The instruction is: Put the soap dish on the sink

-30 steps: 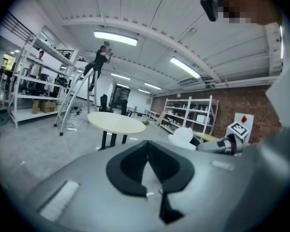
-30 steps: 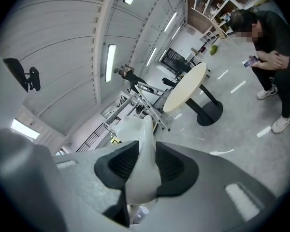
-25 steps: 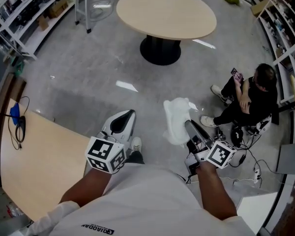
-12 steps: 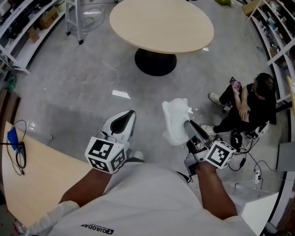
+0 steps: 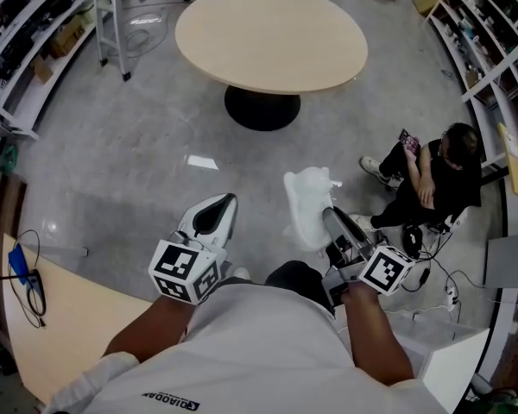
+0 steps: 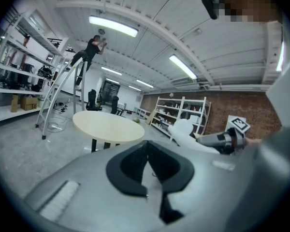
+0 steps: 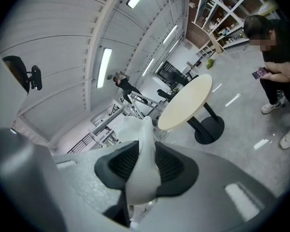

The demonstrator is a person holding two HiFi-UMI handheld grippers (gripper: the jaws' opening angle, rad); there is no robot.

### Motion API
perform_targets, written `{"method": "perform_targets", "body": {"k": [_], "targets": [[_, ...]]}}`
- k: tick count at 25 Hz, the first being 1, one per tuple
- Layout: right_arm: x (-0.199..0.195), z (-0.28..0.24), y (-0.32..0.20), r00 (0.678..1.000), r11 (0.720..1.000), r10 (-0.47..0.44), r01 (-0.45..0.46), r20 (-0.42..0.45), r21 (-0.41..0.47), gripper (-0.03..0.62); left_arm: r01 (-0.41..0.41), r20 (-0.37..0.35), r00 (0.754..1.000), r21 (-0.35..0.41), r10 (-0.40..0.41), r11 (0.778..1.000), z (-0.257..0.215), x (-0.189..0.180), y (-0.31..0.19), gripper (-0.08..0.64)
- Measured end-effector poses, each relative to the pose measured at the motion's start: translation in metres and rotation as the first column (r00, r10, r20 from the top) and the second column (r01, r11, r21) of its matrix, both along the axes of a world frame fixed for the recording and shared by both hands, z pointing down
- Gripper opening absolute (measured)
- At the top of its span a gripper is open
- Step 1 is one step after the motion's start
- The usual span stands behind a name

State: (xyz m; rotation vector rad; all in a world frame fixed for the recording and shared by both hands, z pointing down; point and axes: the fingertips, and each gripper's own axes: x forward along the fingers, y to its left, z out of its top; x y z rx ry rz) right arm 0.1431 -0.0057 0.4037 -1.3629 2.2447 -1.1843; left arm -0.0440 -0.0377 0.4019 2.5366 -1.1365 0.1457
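Right gripper (image 5: pixel 330 221) clamped on soap dish (image 7: pixel 142 164): white, glossy, thin curved shell, wavy rim, edge-on between jaws, projecting forward past tips. Left gripper (image 5: pixel 214 216) alongside, jaws together, nothing held.

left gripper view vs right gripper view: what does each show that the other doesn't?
Left gripper view only: the left gripper with jaws together, empty, and the right gripper from outside. Right gripper view only: a person holding a phone. Both: the round table and the white soap dish, clamped in the right gripper.
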Motion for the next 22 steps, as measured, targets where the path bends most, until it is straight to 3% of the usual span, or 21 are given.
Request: {"method": "perform_targets", "body": {"k": [10, 22], "targets": [[0.046, 0.014, -0.036, 0.999, 1.000, -0.018, 0.019, 0.043, -0.009, 0.109, 0.003, 0.008, 1.000, -0.040, -0.003, 0.999, 0.012, 0.057, -0.031, 0.008], [0.111, 0.012, -0.089, 0.997, 0.998, -0.059, 0.058, 0.050, 0.017, 0.107, 0.000, 0.040, 0.999, 0.028, -0.001, 1.000, -0.006, 0.134, -0.081, 0.008]]}}
